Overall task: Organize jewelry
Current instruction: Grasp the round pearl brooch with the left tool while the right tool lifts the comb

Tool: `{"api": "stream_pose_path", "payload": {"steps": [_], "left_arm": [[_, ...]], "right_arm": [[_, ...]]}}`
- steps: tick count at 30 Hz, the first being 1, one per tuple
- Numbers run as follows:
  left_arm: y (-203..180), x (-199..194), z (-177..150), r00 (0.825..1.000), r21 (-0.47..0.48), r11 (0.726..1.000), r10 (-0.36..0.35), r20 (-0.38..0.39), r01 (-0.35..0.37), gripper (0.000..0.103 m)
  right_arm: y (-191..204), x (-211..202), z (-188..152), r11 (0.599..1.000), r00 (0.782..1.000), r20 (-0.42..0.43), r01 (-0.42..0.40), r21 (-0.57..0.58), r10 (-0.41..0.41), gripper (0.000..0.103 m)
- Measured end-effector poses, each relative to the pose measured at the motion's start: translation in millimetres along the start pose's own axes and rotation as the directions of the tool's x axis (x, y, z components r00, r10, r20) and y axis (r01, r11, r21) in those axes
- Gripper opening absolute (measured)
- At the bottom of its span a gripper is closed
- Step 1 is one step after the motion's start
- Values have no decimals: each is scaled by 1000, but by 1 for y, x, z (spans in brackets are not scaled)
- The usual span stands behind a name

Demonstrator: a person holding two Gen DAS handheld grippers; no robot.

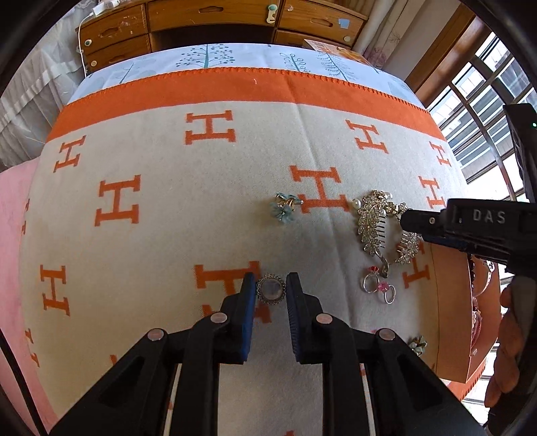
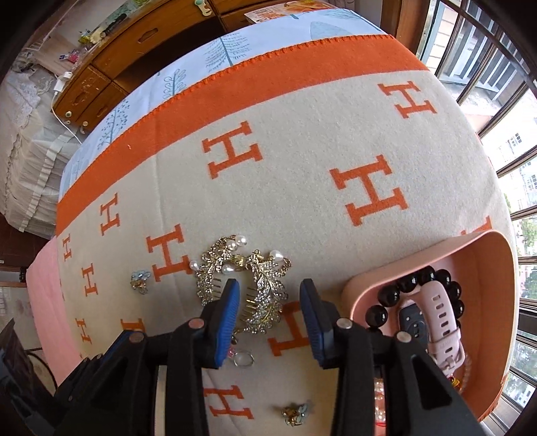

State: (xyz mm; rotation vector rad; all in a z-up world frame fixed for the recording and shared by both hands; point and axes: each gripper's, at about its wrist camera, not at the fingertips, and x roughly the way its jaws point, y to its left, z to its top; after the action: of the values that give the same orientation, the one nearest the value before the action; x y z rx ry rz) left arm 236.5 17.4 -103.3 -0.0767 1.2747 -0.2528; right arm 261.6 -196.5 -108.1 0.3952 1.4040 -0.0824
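Your left hand-held gripper [image 1: 270, 285] has its ribbed blue pads parted, and the round brooch [image 1: 271, 287] lies between the tips, a pale disc in a beaded metal rim; whether the pads touch that rim, you cannot tell; to its right, near, two thin silver rings [image 1: 378, 284] with red and pink stones rest on the blanket [image 1: 167, 234]; a small blue flower earring [image 1: 418, 345] sits further back toward you on the right, just beside the orange box [image 1: 451, 315]; ahead of the left hand-held gripper a second blue flower earring [image 1: 284, 206] lies well apart from everything, with open woolly blanket all around it and across the whole left side.

Your right hand-held gripper [image 2: 269, 293] is also spread wide; between its pads and just ahead lie the leaf-shaped hair combs [image 2: 241, 278], gold metal crusted with clear stones and tipped with round pearls, their fine teeth close to the left pad; touching or not, you cannot tell; to the right of this hand-held gripper the orange box, its inner wall [image 2: 483, 302] smooth peach, holds a black bead bracelet [image 2: 416, 281] and a pink watch [image 2: 433, 318], its strap perforated and matte.

Beyond both hand-held grippers the blanket runs cream with orange H letters to a broad orange border with a stitched edge, then a pale leaf-printed sheet [image 1: 235, 57]; past that stands a wooden drawer unit [image 1: 214, 20]; windows line the right side.
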Motion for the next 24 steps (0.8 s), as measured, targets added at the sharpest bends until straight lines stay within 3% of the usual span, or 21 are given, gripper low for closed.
{"api": "stream_pose_path", "payload": {"steps": [6, 8, 17, 19, 20, 21, 24], "left_arm": [[16, -7, -10, 1000, -12, 1000, -24, 10, 24, 16], [19, -8, -13, 999, -11, 1000, -28, 15, 28, 16], [17, -15, -16, 999, 1, 999, -34, 26, 34, 16], [12, -22, -16, 999, 13, 999, -34, 34, 33, 16], [8, -25, -15, 999, 20, 999, -34, 37, 33, 16], [4, -28, -15, 999, 28, 999, -36, 40, 35, 16], [-11, -38, -15, 998, 54, 998, -36, 54, 33, 16]], "right_arm": [[28, 14, -6, 985, 988, 12, 157, -71, -157, 36], [34, 14, -9, 975, 979, 32, 204, -91, -201, 29], [24, -12, -23, 995, 997, 59, 56, -88, -50, 28], [15, -26, -28, 996, 998, 68, 3, -85, 2, 24], [9, -35, -31, 996, 996, 76, -29, -82, 35, 9], [3, -44, -34, 995, 995, 79, -58, -80, 64, 5], [-13, -66, -43, 991, 990, 98, -94, -97, 104, 3]]}}
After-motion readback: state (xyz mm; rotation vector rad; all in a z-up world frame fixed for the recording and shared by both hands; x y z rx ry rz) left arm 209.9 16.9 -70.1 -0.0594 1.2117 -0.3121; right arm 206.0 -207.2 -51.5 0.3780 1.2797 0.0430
